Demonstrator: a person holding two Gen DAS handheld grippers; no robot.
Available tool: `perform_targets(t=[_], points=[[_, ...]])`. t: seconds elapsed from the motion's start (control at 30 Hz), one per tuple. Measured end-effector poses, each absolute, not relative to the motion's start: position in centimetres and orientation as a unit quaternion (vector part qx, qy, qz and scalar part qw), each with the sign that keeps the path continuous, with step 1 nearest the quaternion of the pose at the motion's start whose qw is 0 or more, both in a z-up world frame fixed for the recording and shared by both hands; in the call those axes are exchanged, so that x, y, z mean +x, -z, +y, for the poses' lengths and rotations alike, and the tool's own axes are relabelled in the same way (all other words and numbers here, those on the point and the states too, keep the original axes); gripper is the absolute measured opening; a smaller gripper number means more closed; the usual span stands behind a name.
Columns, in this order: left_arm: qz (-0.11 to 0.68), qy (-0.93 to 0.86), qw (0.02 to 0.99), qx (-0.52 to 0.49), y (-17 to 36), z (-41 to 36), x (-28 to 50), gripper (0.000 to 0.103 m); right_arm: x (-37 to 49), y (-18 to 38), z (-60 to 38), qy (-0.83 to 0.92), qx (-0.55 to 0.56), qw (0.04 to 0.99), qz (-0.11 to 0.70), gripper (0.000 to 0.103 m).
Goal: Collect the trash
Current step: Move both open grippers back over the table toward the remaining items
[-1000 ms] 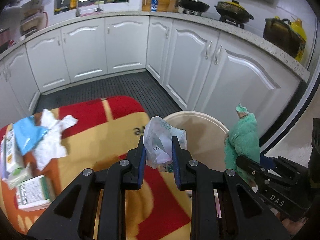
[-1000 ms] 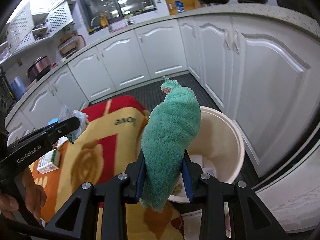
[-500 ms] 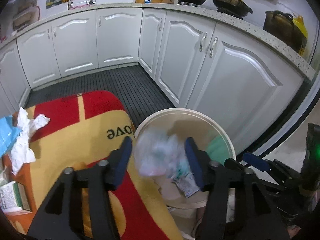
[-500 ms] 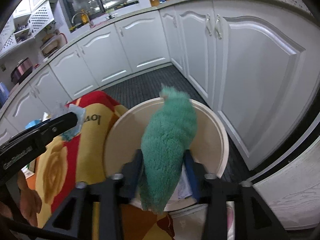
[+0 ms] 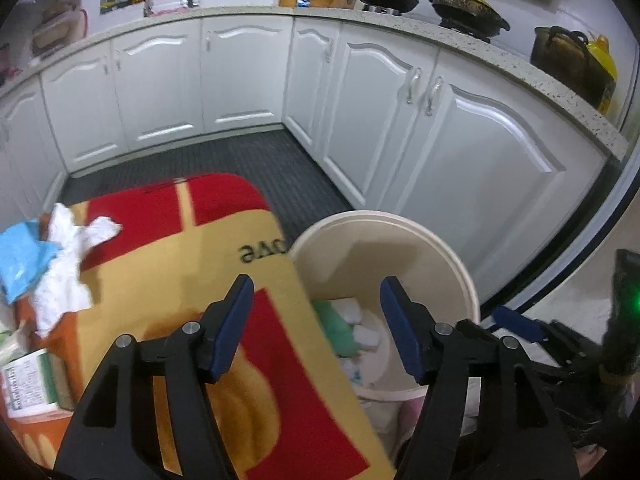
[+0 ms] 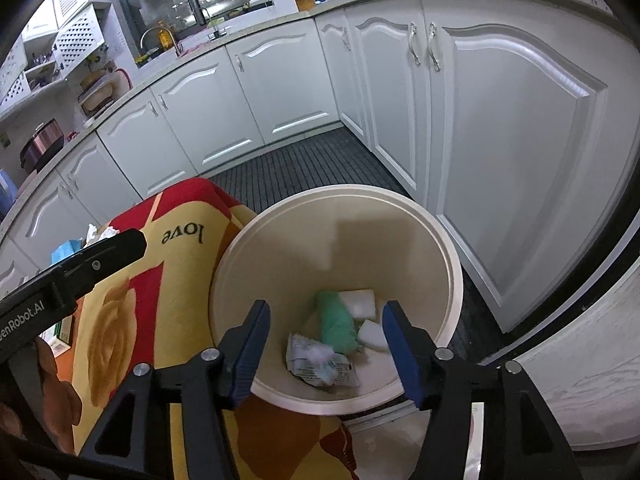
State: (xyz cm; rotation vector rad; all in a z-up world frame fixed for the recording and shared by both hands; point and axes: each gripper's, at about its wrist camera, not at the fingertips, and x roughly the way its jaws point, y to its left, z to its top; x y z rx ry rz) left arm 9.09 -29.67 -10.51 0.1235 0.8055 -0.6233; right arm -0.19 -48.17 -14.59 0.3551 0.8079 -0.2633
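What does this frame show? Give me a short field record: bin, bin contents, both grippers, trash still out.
bin: cream round bin beside the patterned cloth
bin contents: green fuzzy cloth, white pieces, crumpled printed wrapper
left gripper: jaws opening, nothing between them
right gripper: jaws opening, empty, above the bin
trash still out: white crumpled paper, blue plastic, small carton on the cloth

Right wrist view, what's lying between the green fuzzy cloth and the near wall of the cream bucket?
A crumpled printed plastic wrapper lies there, on the bucket's floor just below the green fuzzy cloth; the right wrist view shows it.
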Motion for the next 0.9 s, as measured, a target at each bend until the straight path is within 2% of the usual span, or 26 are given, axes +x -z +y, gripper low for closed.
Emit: perform_targets(t=[0.1, 0.47, 0.57, 0.9], points=[[0.379, 0.286, 0.878, 0.065, 10.3, -28.6, 8.7, 0.064, -0.4, 14.2, -47.3, 0.123, 0.166, 0.899, 0.385, 0.063], [0.351, 0.235, 0.904, 0.065, 8.7, -22.5, 7.9, 0.064, -0.1, 12.7, -42.7, 0.092, 0.142, 0.911, 0.376, 0.064], [0.347, 0.22, 0.91, 0.063, 8.4, -20.5, 7.8, 0.065, 0.1, 12.2, -41.4, 0.082, 0.134, 0.916, 0.37, 0.069], [0.335, 0.176, 0.924, 0.054, 7.4, -14.7, 7.5, 0.065, 1.5, 10.9, -36.1, 0.043, 0.111, 0.925, 0.36, 0.07]])
